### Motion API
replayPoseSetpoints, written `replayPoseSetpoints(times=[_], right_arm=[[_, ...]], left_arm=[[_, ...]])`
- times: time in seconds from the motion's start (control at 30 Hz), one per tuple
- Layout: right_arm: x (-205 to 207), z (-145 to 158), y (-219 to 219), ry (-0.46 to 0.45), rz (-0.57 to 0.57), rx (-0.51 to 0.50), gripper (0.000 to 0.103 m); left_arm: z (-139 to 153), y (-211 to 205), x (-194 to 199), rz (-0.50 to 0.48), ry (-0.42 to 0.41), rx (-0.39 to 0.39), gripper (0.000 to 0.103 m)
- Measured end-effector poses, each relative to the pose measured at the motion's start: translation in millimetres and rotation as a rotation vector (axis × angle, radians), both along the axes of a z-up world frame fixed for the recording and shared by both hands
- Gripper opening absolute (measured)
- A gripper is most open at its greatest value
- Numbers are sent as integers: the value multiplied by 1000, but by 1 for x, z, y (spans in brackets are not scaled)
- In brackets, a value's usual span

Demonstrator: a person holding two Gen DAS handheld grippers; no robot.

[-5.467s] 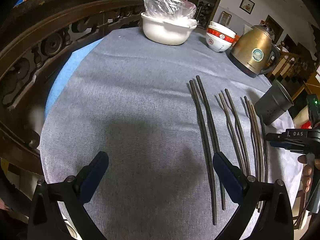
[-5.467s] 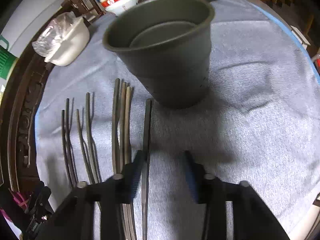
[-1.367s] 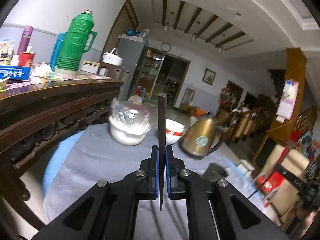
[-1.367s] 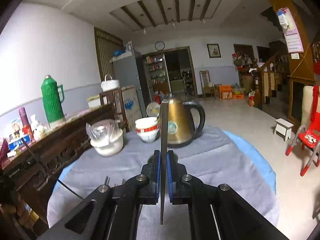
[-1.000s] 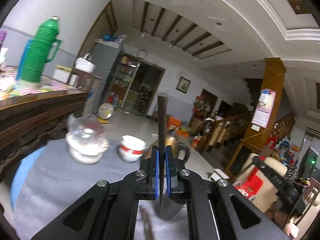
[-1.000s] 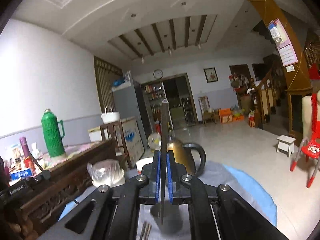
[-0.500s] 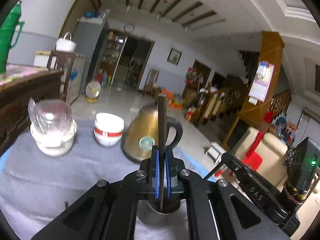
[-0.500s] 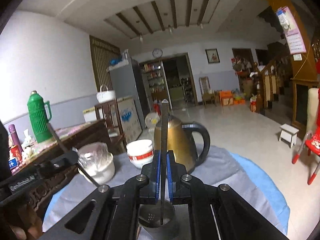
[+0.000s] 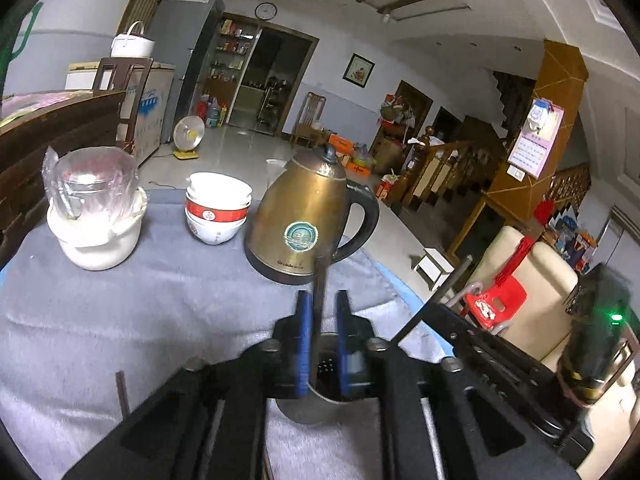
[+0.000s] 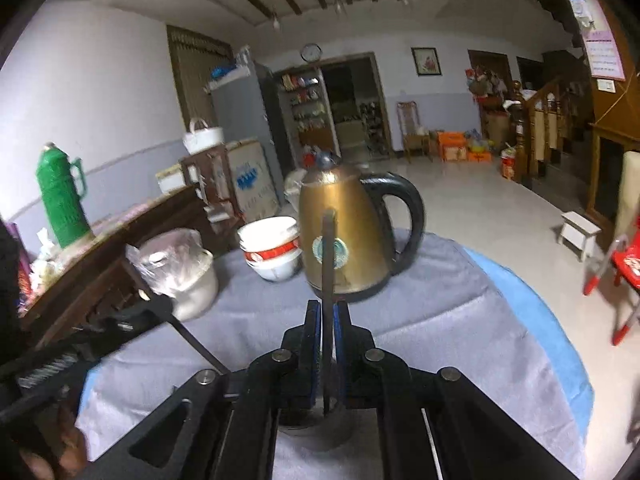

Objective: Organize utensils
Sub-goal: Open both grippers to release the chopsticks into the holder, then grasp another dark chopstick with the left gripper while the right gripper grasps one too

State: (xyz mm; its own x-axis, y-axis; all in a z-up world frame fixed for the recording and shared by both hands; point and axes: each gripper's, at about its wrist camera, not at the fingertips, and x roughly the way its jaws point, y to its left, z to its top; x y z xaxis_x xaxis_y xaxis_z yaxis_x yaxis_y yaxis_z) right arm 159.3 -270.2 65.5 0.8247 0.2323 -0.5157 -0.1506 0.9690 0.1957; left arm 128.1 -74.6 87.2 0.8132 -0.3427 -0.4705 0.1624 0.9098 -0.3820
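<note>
A dark grey utensil cup (image 9: 308,410) stands on the grey cloth right under both grippers; it also shows in the right wrist view (image 10: 316,436). My left gripper (image 9: 321,312) has its jaws slightly apart, and a dark chopstick (image 9: 319,296) stands loose between them with its lower end inside the cup. My right gripper (image 10: 327,320) is shut on another dark chopstick (image 10: 329,264), held upright with its tip over the cup. One more chopstick end (image 9: 121,396) lies on the cloth at the left.
A brass kettle (image 9: 308,216) stands just behind the cup. Stacked red-and-white bowls (image 9: 218,208) and a white pot with a plastic bag (image 9: 94,216) stand further left. A carved wooden rail (image 10: 80,280) borders the table's left side.
Both grippers lifted chopsticks from the cloth and carried them upright over the cup. Since half a second ago my left jaws have parted and its chopstick has slid down into the cup.
</note>
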Motion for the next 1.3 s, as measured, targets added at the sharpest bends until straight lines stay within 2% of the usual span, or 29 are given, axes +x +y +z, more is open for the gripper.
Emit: replayPoseSetpoints(times=[0.03,0.07,0.13,0.17,0.23,0.27,0.3,0.37,0.4,0.47,0.6,0.63,0.7,0.77,0.93,1.0,1.13,1.23,1.3], right_arm=[[-1,5,-1,-5,-10,-7,10],[-6,10,-3,-18,-28,-20,10],[-16,19,-7,-40,-56,-32,12],[-23,23,-10,-46,-71,-33,19],[-36,30,-15,-51,-82,-29,43],[-45,32,-18,-59,-82,-15,76],[-56,33,-21,-72,-78,2,91],[-73,28,-21,-61,-56,5,91],[-79,19,-18,-20,-31,-3,91],[-86,0,-12,66,29,3,91],[-101,-61,1,275,134,48,86],[-100,-71,3,308,141,55,82],[-99,-95,9,410,155,73,57],[-94,-108,11,475,171,101,45],[-77,-119,28,540,210,129,45],[-62,-122,37,566,231,150,40],[-39,-129,52,605,242,163,39],[-21,-136,70,638,244,131,35],[-14,-141,77,655,238,102,27]], left_arm=[[5,5,-6,6,-12,-7,42],[11,12,-14,15,-39,-11,47],[22,24,-31,52,-83,-1,64],[26,30,-40,69,-101,1,66],[32,46,-64,98,-134,12,75],[32,56,-76,124,-138,26,78],[30,62,-84,142,-139,34,82],[18,80,-106,190,-128,64,86],[10,87,-112,210,-111,82,86],[-19,103,-126,251,-16,122,86],[-79,127,-139,298,181,130,86],[-94,132,-144,314,234,125,86],[-115,136,-148,325,313,106,86],[-130,140,-150,334,370,94,86],[-135,136,-151,314,391,94,86],[-134,133,-150,301,392,93,86],[-135,128,-150,277,397,98,86],[-134,126,-148,266,397,106,86],[-135,126,-147,264,400,107,86]])
